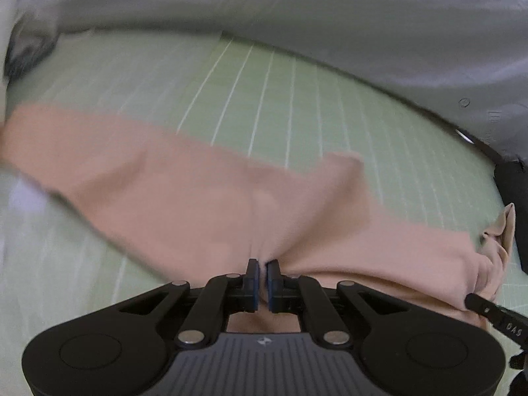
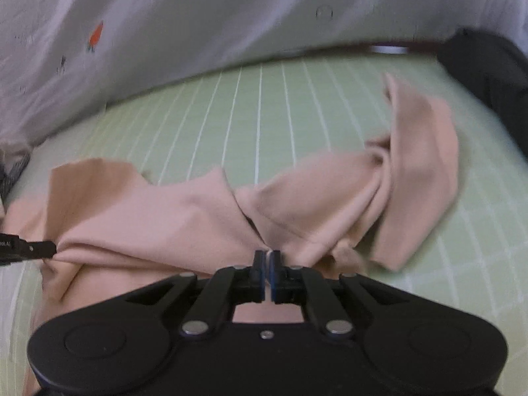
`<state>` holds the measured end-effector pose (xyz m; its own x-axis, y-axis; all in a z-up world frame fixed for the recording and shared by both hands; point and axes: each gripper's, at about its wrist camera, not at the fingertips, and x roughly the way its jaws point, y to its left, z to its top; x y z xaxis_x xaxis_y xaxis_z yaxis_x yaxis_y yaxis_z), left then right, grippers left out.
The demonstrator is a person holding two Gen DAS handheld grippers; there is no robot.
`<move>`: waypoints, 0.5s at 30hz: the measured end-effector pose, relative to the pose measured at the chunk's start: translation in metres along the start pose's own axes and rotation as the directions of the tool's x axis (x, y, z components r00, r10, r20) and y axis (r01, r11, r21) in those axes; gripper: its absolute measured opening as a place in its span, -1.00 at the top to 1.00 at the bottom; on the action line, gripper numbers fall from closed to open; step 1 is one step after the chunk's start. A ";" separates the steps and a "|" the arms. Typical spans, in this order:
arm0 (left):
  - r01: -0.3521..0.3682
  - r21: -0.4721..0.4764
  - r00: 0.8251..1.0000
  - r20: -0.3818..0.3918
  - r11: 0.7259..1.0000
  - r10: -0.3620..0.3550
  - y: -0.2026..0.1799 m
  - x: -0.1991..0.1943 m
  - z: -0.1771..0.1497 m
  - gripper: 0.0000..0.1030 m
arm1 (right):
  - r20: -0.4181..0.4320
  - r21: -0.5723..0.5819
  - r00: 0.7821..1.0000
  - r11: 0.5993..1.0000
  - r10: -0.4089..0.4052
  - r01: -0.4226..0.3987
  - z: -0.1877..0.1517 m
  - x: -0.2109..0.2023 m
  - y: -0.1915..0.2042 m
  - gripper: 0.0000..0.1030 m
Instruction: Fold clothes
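Both hand-held grippers (image 1: 263, 264) (image 2: 267, 254) pinch peach garment (image 2: 158, 217).

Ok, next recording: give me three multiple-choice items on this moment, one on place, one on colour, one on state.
1. Where does the garment lie?
A. on the green mat
B. on a chair
C. in a basket

2. What colour is the garment?
A. blue
B. peach
C. black

3. How does the left tool stand?
A. wide open
B. out of sight
C. shut on the garment

Answers:
1 A, gridded mat shows around the cloth.
2 B, peach in both views.
3 C, cloth puckers between its closed pads, as at the right tool.
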<state>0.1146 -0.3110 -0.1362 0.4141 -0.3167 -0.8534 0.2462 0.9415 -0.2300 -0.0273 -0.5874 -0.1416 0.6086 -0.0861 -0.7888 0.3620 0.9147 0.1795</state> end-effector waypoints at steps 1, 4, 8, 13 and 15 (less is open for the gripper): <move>-0.004 0.016 1.000 0.010 1.000 0.004 -0.002 -0.001 -0.002 0.88 | -0.014 -0.002 1.000 1.000 0.003 -0.003 -0.004 0.002 0.001 0.94; -0.016 0.050 1.000 0.014 0.999 0.015 -0.008 0.000 0.002 0.88 | 0.006 -0.032 1.000 0.999 0.003 -0.002 0.002 -0.003 0.002 0.92; -0.010 0.034 1.000 0.012 0.999 0.009 -0.004 -0.002 0.006 0.87 | 0.090 -0.062 0.996 0.998 0.006 0.000 0.021 -0.017 0.004 0.74; -0.006 0.026 1.000 0.008 1.000 0.006 -0.003 -0.004 0.005 0.85 | 0.160 -0.114 0.987 0.993 -0.008 0.027 0.052 -0.017 0.004 0.59; -0.003 0.016 1.000 0.007 1.000 0.003 -0.002 -0.004 0.004 0.81 | 0.157 -0.123 0.988 0.992 -0.008 0.027 0.061 -0.010 0.003 0.55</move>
<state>0.1160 -0.3116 -0.1301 0.4205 -0.3146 -0.8510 0.2590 0.9406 -0.2197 0.0112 -0.6077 -0.0973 0.7092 -0.1541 -0.6880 0.2888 0.9537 0.0841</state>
